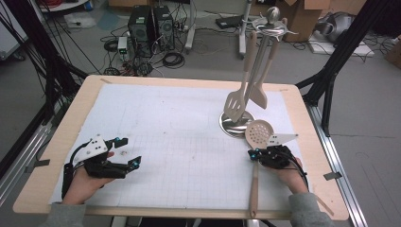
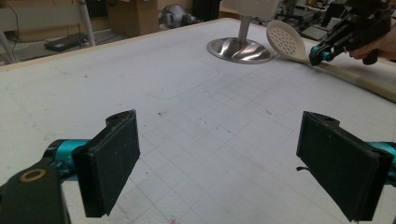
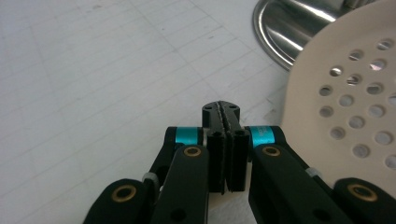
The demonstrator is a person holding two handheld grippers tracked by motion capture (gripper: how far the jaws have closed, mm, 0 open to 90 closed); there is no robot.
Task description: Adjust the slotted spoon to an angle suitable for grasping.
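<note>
A workshop floor strewn with cables and boxes lies behind a wooden table (image 1: 56,142) covered by a white gridded mat (image 1: 179,137). Toward the far right of the mat stands a steel utensil stand (image 1: 236,124), with a slotted turner (image 1: 235,105) and a spatula (image 1: 258,94) hanging from its top. The skimmer (image 1: 259,132) lies just in front of the stand's round base, its pale perforated head almost touching the base and its long wooden handle running back toward the table's near edge.

The right gripper (image 1: 254,154) sits at the handle just behind the head; its jaws are pressed together with nothing between them, beside the head rather than on it. The left gripper (image 1: 131,152) rests well to the left of the stand, jaws wide apart and empty.

The skimmer looks light and stiff, probably with a smooth, somewhat slippery head. The best hold is likely across the narrow handle near the head, where it balances.
</note>
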